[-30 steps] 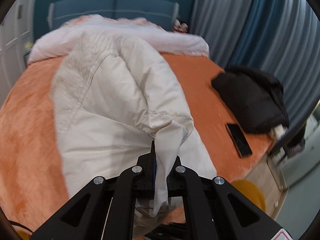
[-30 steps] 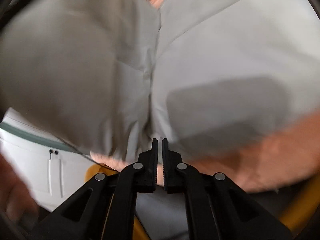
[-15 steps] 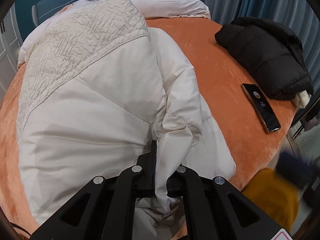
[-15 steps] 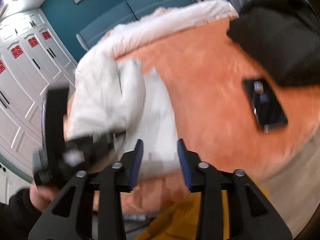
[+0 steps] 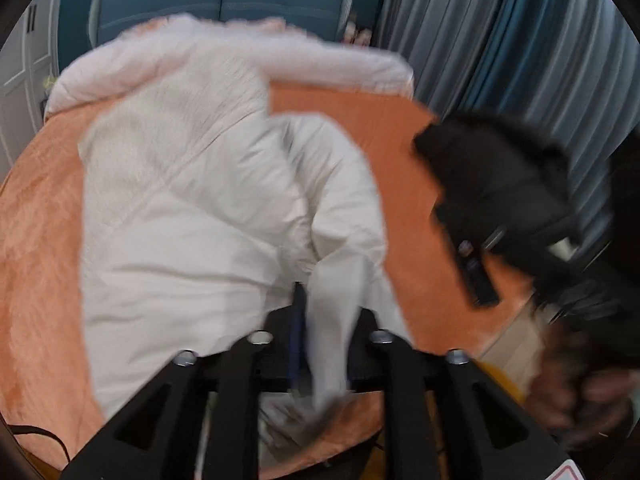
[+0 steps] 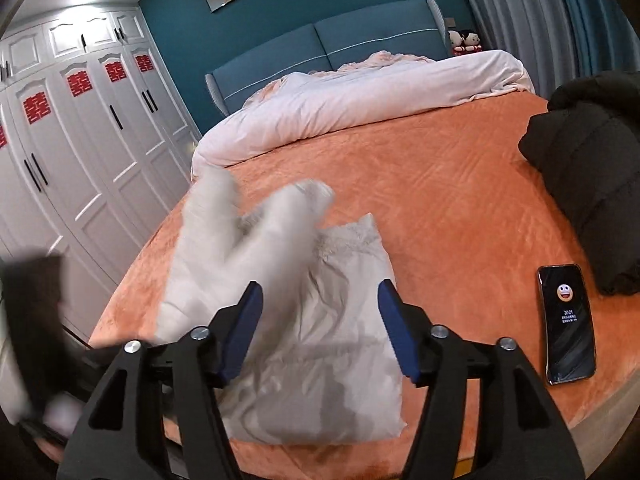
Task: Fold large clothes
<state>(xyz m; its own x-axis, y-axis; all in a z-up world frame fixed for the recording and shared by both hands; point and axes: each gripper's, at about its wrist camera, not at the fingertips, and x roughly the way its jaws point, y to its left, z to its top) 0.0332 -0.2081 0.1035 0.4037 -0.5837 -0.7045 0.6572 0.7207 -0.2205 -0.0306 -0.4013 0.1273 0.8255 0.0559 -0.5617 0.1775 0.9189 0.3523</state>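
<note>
Nearest, we list our left gripper (image 5: pixel 320 312) clamped on a fold of the white padded jacket (image 5: pixel 200 216), and our right gripper (image 6: pixel 320 328) with its blue-padded fingers (image 6: pixel 394 328) spread wide, holding nothing, above the same jacket (image 6: pixel 340 360), which lies on the near left part of the orange bedspread (image 6: pixel 440 200), one portion raised and blurred. To the right we record a phone (image 6: pixel 568 324) flat near the bed's edge and, just beyond it, a black jacket (image 6: pixel 592 184). Farthest, we note a pale duvet (image 6: pixel 360 96) bunched against the blue headboard (image 6: pixel 328 40), with white wardrobes (image 6: pixel 80 140) along the left.
</note>
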